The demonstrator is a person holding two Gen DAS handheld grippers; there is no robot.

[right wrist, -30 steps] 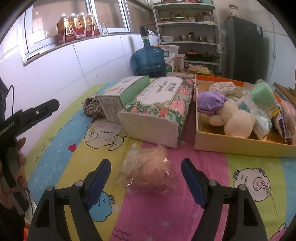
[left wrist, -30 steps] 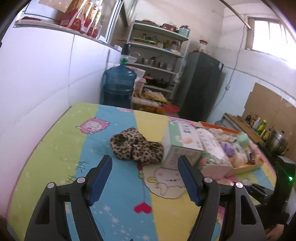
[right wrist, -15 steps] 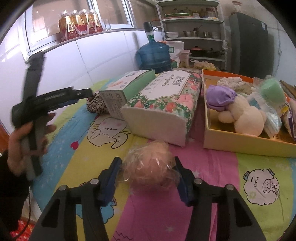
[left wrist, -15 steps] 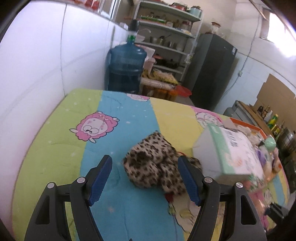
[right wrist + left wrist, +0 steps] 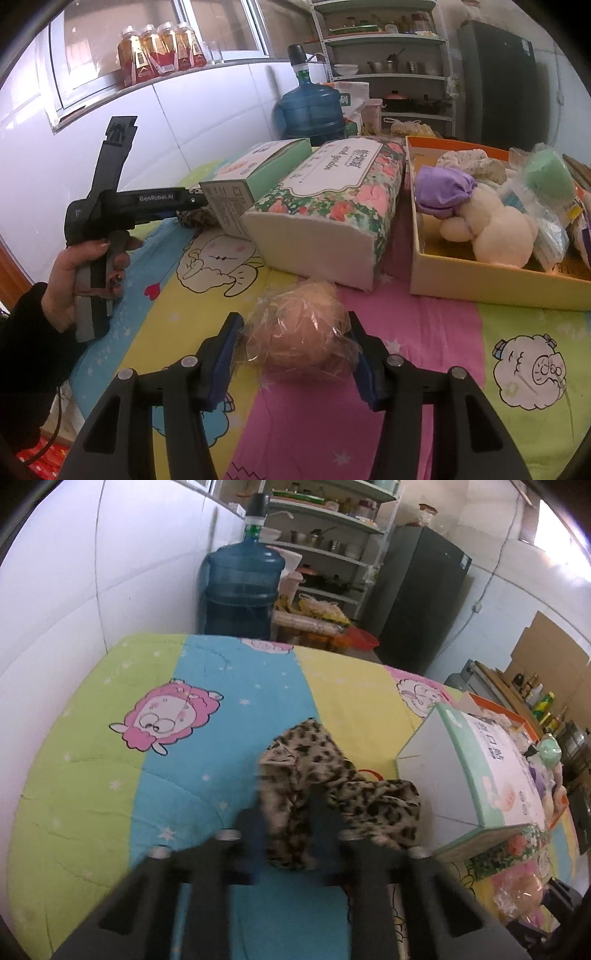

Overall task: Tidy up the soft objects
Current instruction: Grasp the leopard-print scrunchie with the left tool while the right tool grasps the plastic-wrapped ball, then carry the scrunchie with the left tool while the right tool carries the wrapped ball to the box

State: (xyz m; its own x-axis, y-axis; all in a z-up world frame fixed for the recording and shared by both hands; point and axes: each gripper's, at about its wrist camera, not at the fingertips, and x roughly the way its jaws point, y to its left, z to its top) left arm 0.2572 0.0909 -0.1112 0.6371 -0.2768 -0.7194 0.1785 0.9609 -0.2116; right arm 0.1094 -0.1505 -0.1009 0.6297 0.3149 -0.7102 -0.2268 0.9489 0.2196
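Two soft things are in hand at once on the counter [image 5: 85,775], which is covered by a cartoon-printed quilt. The left gripper [image 5: 286,823] has just been closing and its jaws now stand nearly together, pinching a fold at the near end of the leopard cloth [image 5: 332,790], which lies rumpled just left of the green box [image 5: 476,771]. The right gripper [image 5: 295,358] has also just been closing; its jaws press on both sides of the wrapped puff [image 5: 299,328], which sits on the pink stripe, near of the floral pack [image 5: 328,206] and left of the orange tray [image 5: 491,284].

The cloth looks light and limp. It will likely hang and trail when lifted, so a pinch on a bunched fold near its middle should carry it better than a hold on one edge; a loose end could drag against the green box beside it.

The puff looks very light and squashy, and its clear film is crinkled and probably slippery. A hold across its widest part, as it stands now, seems right; a hard squeeze would only flatten it and might let the film slide. The tray already holds a plush toy [image 5: 491,229], a purple bundle [image 5: 443,192] and a green puff [image 5: 546,177], with little bare room showing.
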